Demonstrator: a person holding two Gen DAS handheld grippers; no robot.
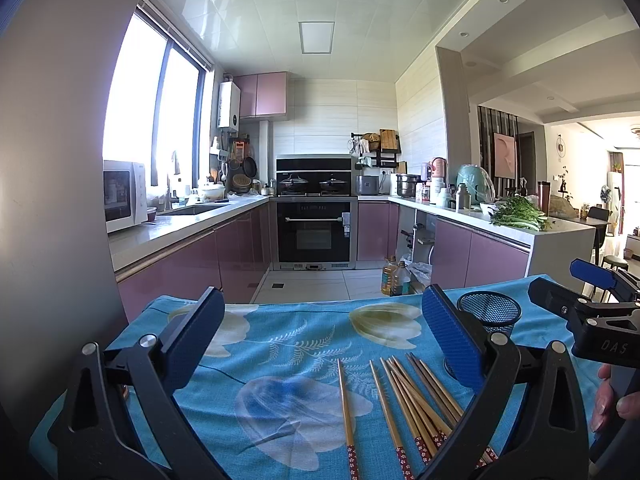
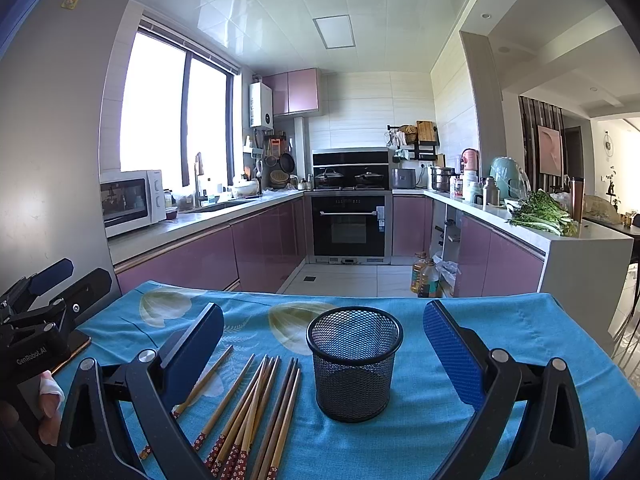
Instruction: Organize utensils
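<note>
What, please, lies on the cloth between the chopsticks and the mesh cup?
Nothing: in the right wrist view only a narrow strip of bare blue cloth separates the chopsticks from the mesh cup; they do not touch.

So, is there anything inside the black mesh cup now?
The mesh cup looks empty: through its mesh no chopstick shows, and none sticks out of the top. All the chopsticks lie on the blue cloth beside it. Its very bottom cannot be seen.

right gripper (image 2: 323, 342) spread wide, empty | mesh cup (image 2: 354, 364) upright between its fingers on blue cloth (image 2: 500, 324) | chopsticks (image 2: 256, 408) lying loose just left of cup
</note>
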